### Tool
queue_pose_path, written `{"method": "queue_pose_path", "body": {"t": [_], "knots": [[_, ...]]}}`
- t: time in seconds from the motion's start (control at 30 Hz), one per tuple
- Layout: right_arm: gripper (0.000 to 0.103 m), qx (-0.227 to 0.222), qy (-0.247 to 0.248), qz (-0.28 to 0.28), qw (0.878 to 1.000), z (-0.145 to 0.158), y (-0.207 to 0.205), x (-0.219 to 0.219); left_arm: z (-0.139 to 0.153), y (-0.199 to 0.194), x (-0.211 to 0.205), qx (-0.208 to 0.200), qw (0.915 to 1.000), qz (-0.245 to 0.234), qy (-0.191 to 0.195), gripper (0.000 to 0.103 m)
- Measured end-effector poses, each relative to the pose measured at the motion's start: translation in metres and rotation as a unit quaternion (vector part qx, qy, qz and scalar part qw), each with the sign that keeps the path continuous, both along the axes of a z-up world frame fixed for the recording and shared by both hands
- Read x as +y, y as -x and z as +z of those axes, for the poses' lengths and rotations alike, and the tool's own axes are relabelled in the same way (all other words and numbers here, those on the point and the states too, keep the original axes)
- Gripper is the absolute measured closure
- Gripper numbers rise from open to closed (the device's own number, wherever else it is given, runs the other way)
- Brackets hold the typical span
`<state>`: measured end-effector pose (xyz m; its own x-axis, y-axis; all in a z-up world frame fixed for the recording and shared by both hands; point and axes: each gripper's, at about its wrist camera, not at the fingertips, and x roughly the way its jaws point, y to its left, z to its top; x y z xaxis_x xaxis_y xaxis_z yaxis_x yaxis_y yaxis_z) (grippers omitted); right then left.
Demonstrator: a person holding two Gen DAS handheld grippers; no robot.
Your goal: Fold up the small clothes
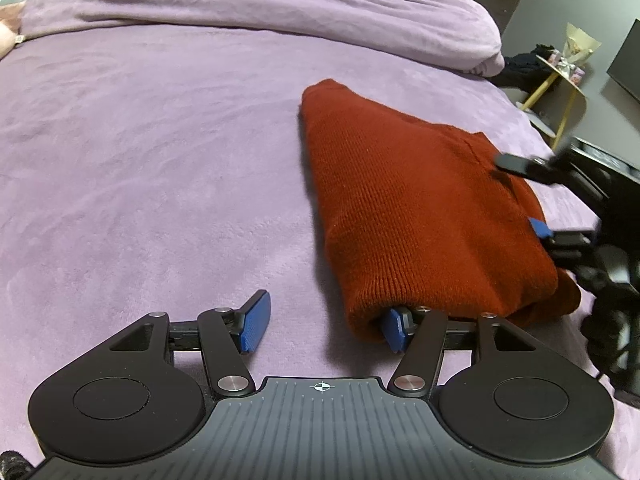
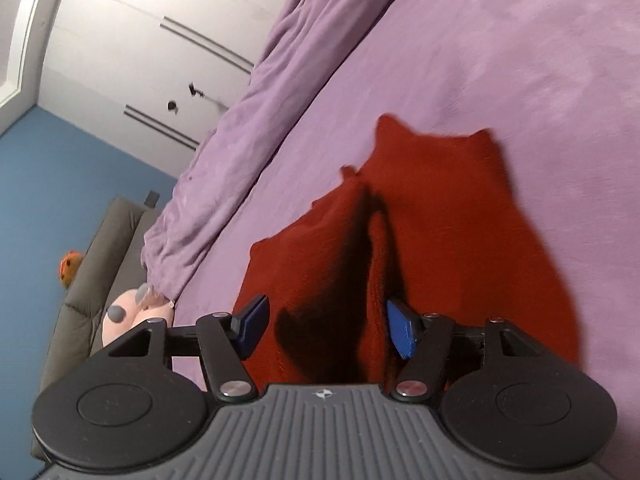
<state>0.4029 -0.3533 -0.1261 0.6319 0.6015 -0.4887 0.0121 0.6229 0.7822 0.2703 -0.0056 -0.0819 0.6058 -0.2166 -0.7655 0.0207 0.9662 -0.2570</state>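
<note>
**Red knit garment folded on a purple bed, both claws open**

Left claw (image 1: pixel 326 322) spread about halfway, gripping nothing. Its left blue pad (image 1: pixel 255 323) clear of everything, above bare bed (image 1: pixel 140 152); its right blue pad (image 1: pixel 394 329) tucked against the near rolled edge of the red knit garment (image 1: pixel 408 208), touching but not pinching it.

Right claw (image 2: pixel 327 327) likewise spread, holding nothing, hovering low over the same garment (image 2: pixel 460 248), with a raised fold (image 2: pixel 374 264) between its pads but not squeezed. Seen from the left wrist camera at the garment's right edge (image 1: pixel 528 196), blurred.

Garment lying folded right of centre on the bed. Bunched purple duvet (image 1: pixel 260 4) beyond.

No brand, label or legible writing visible; only a small crosshair mark (image 1: pixel 321 387) on the claw's body.
</note>
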Motion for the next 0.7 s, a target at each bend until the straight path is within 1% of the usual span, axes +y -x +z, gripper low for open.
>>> {"method": "queue_pose_path", "body": {"t": [0.03, 0.07, 0.1, 0.13, 0.17, 0.2, 0.23, 0.27, 0.3, 0.37, 0.43, 0.5, 0.53, 0.57, 0.6, 0.7], "knots": [[0.04, -0.002, 0.009, 0.01, 1.0, 0.002, -0.005, 0.008, 0.0, 0.0, 0.0, 0.0, 1.0, -0.001, -0.002, 0.039], [0.046, -0.006, 0.023, 0.017, 1.0, 0.005, -0.006, 0.015, 0.001, 0.0, -0.001, 0.001, 1.0, -0.003, -0.004, 0.039], [0.056, -0.014, 0.049, 0.029, 0.998, 0.009, -0.008, 0.024, 0.0, 0.0, -0.001, 0.001, 1.0, -0.004, -0.006, 0.039], [0.06, -0.025, 0.074, 0.039, 0.996, 0.014, -0.008, 0.032, 0.0, 0.0, -0.002, 0.002, 0.9999, -0.005, -0.01, 0.038], [0.063, -0.04, 0.105, 0.051, 0.992, 0.02, -0.007, 0.041, -0.001, -0.001, -0.003, 0.003, 0.9999, -0.005, -0.016, 0.037], [0.071, -0.051, 0.134, 0.058, 0.988, 0.026, -0.005, 0.048, -0.002, -0.002, -0.005, 0.004, 0.9997, -0.005, -0.023, 0.036], [0.077, -0.062, 0.174, 0.065, 0.981, 0.032, -0.003, 0.057, -0.002, -0.003, -0.006, 0.005, 0.9996, -0.005, -0.029, 0.035], [0.083, -0.073, 0.222, 0.071, 0.97, 0.038, -0.001, 0.067, -0.002, -0.004, -0.008, 0.005, 0.9994, -0.005, -0.033, 0.035], [0.086, -0.086, 0.261, 0.075, 0.959, 0.043, 0.002, 0.076, -0.001, -0.004, -0.01, 0.004, 0.9993, -0.005, -0.037, 0.035], [0.088, -0.132, 0.337, 0.08, 0.929, 0.059, 0.016, 0.091, 0.002, -0.003, -0.011, 0.004, 0.999, -0.003, -0.043, 0.035], [0.089, -0.182, 0.392, 0.072, 0.899, 0.076, 0.031, 0.096, 0.007, 0.0, -0.011, 0.001, 0.9992, -0.005, -0.039, 0.035], [0.089, -0.214, 0.434, 0.063, 0.873, 0.088, 0.042, 0.094, 0.012, 0.004, -0.01, -0.005, 0.9995, -0.011, -0.028, 0.032], [0.089, -0.221, 0.45, 0.057, 0.863, 0.09, 0.045, 0.092, 0.014, 0.006, -0.01, -0.007, 0.9996, -0.016, -0.023, 0.029], [0.089, -0.222, 0.469, 0.053, 0.853, 0.089, 0.047, 0.089, 0.016, 0.007, -0.012, -0.008, 0.9996, -0.022, -0.016, 0.028], [0.09, -0.217, 0.483, 0.05, 0.847, 0.088, 0.048, 0.086, 0.017, 0.008, -0.014, -0.007, 0.9995, -0.029, -0.011, 0.028], [0.09, -0.189, 0.515, 0.04, 0.835, 0.074, 0.048, 0.072, 0.015, 0.008, -0.024, -0.002, 0.9989, -0.046, -0.011, 0.027]]}}
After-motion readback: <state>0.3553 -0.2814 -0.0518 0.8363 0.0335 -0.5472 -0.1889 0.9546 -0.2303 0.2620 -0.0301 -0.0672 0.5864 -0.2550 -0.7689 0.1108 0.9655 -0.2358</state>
